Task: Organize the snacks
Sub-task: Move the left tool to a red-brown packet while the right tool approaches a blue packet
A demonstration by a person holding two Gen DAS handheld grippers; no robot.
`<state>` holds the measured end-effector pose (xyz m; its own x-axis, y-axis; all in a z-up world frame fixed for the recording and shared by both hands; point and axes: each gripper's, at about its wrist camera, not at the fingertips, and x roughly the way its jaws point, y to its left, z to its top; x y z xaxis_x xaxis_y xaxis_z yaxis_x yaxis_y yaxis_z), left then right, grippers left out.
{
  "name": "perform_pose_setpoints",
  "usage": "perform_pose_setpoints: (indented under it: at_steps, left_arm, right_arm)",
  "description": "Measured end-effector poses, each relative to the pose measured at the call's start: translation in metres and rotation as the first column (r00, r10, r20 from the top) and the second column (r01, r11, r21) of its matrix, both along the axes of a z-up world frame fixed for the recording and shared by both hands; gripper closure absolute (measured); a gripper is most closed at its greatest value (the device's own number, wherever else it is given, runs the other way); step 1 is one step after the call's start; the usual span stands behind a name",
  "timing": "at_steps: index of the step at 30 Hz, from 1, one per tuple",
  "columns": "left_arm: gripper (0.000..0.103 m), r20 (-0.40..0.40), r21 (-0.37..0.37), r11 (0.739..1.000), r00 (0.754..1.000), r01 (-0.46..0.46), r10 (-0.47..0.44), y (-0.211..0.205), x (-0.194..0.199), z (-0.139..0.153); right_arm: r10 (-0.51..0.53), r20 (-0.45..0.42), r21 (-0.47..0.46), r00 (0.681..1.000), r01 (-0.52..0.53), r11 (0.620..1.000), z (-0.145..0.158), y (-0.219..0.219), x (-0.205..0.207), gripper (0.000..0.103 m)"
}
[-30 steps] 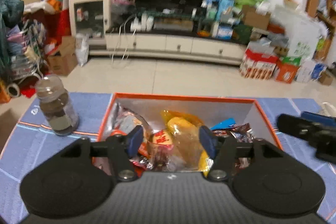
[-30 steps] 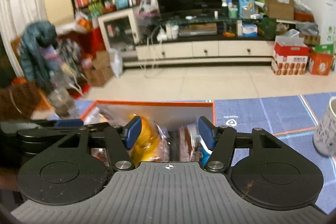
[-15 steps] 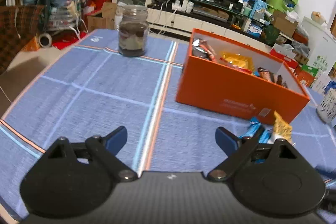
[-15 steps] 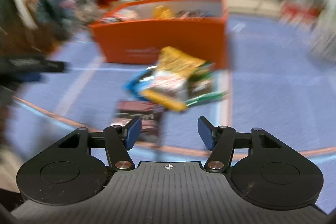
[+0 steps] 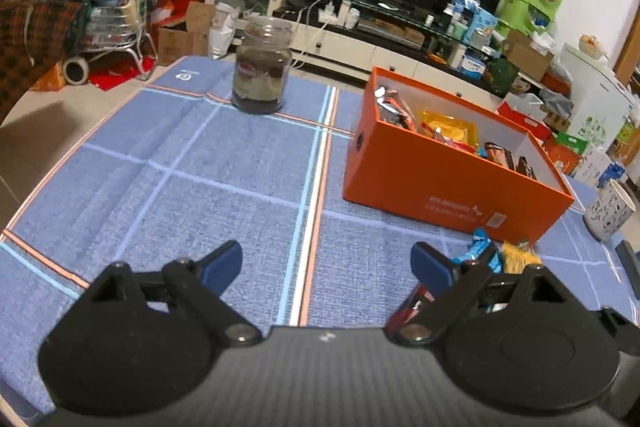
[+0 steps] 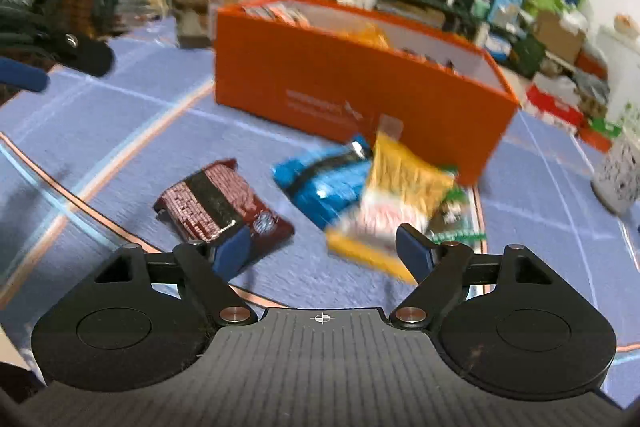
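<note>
A: Left gripper (image 5: 326,265) up close: matte black body, two round lobes at 8 and 4 o'clock, blue pads (image 5: 222,265) on black fingers.

B: Silver screws at each finger's pivot, and a tiny white mark at 6 o'clock on the ribbed centre plate.

A: Right gripper (image 6: 322,251), same build: black lobes with raised discs, triangular cut-outs in the linkages.

B: White crosshair mark on its ridged plate, silver pivot screws, blue pads (image 6: 414,253) again.

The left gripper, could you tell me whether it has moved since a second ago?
Yes: the left gripper pulled back from over the orange box, now ahead to its right.
</note>
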<state>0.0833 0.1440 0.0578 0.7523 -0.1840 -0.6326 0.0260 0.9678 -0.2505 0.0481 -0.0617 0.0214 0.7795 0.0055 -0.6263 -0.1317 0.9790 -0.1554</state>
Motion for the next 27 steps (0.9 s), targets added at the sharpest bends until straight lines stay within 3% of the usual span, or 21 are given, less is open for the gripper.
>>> perform_pose_setpoints:
  at_steps: [3, 6, 8, 13, 15, 20, 23, 27]
  left_arm:
    - [0.012, -0.001, -0.012, 1.000, 1.000, -0.011, 0.011, 0.004, 0.000, 0.002]
    - [0.011, 0.005, -0.015, 1.000, 1.000, -0.003, 0.004, 0.001, 0.000, 0.003]
    - [0.011, 0.005, -0.012, 1.000, 1.000, 0.013, -0.013, -0.003, -0.001, 0.003]
    - [0.011, -0.016, 0.015, 0.999, 0.999, 0.045, -0.045, -0.012, 0.002, -0.003]
    - [0.011, -0.022, 0.019, 0.999, 0.999, 0.048, -0.048, -0.014, 0.005, -0.005]
    - [0.011, -0.027, 0.019, 0.998, 0.998, 0.052, -0.051, -0.014, 0.006, -0.006]
    - [0.011, -0.025, 0.015, 0.998, 0.998, 0.064, -0.063, -0.016, 0.004, -0.006]
    - [0.011, -0.030, 0.028, 0.997, 0.997, 0.075, -0.074, -0.021, 0.003, -0.008]
  right_arm:
    - [-0.097, 0.062, 0.055, 0.993, 0.094, 0.994, 0.019, -0.026, -0.005, 0.026]
    - [-0.167, 0.000, 0.209, 0.986, 0.163, 0.964, 0.024, -0.061, 0.006, 0.028]
    - [-0.177, -0.028, 0.244, 0.984, 0.178, 0.953, 0.021, -0.068, 0.015, 0.033]
    - [-0.167, -0.038, 0.132, 0.985, 0.170, 0.976, 0.002, -0.046, 0.038, 0.033]
    - [-0.171, -0.067, 0.055, 0.983, 0.175, 0.983, -0.011, -0.041, 0.045, 0.040]
    - [-0.206, -0.102, -0.016, 0.973, 0.206, 0.978, -0.018, -0.067, 0.018, 0.039]
    - [-0.191, -0.122, 0.057, 0.974, 0.199, 0.978, -0.005, -0.089, -0.004, 0.035]
    - [-0.148, 0.005, 0.094, 0.989, 0.147, 0.985, 0.020, -0.104, -0.010, 0.024]
